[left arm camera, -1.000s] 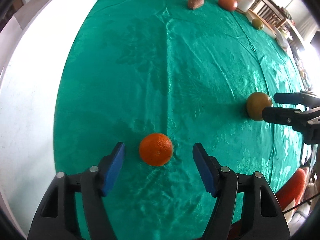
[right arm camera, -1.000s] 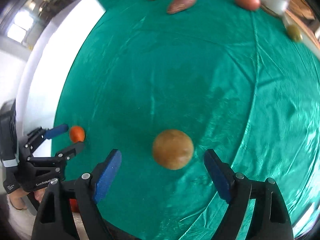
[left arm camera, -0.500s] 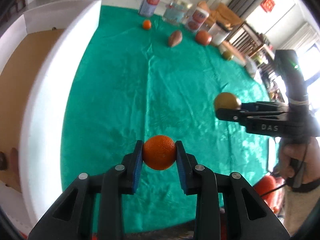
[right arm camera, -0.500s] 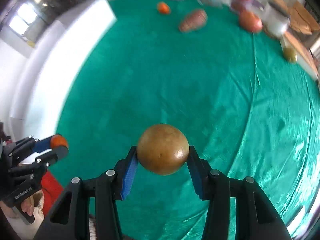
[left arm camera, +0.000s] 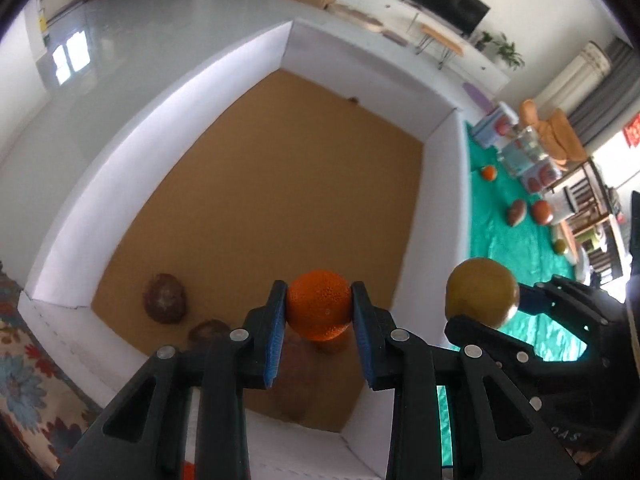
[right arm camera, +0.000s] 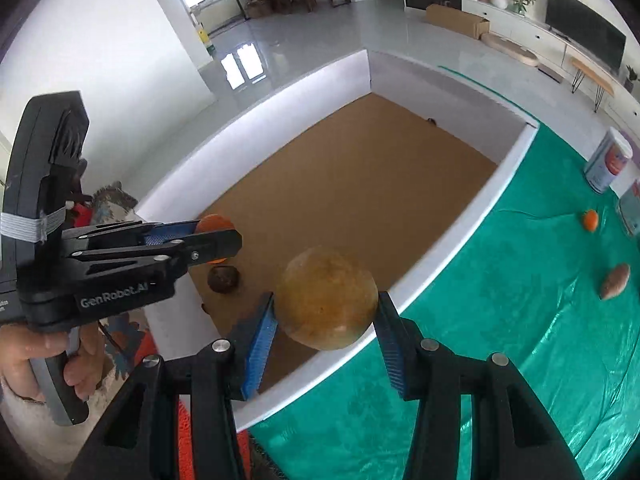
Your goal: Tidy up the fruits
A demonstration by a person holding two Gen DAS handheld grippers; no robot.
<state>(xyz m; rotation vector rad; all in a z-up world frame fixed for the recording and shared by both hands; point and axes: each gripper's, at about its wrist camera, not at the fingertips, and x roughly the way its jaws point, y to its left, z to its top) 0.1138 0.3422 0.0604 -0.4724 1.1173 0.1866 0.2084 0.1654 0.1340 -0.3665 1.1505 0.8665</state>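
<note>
My left gripper is shut on an orange and holds it above the near end of a white-walled box with a brown floor. My right gripper is shut on a round yellow-brown fruit, held over the box's near right wall. The same fruit shows at the right of the left wrist view. The left gripper with the orange shows at the left of the right wrist view. Two dark brown fruits lie on the box floor near its front corner.
The green cloth lies right of the box. On it are a small orange, a brown oblong fruit, a red fruit, a greenish fruit and several cans at the far edge.
Both grippers closed on their fruits, lifted them off the green cloth and swung left; they now hang over the white box.
</note>
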